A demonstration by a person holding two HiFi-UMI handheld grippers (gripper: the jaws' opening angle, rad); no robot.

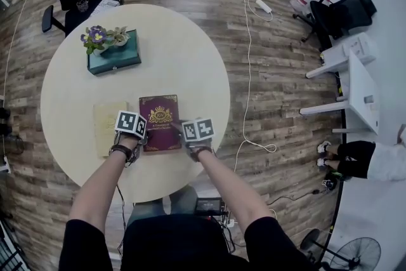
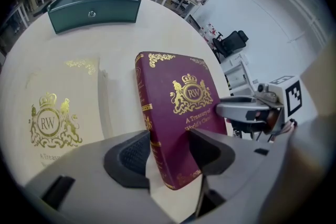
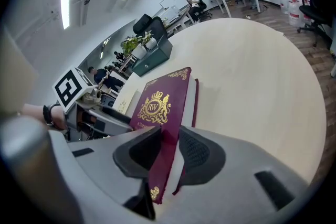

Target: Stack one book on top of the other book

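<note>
Your left gripper clamped the maroon book at its spine corner. Your right gripper pinched its cover edge

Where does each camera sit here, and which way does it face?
Head view: on the person's head, steeply down at the round table; both forearms show.
Left gripper view: on the left gripper, along its jaws clamping the maroon book; right gripper shows.
Right gripper view: on the right gripper, along its jaws clamping that book; left gripper shows.
All three share the maroon book.
</note>
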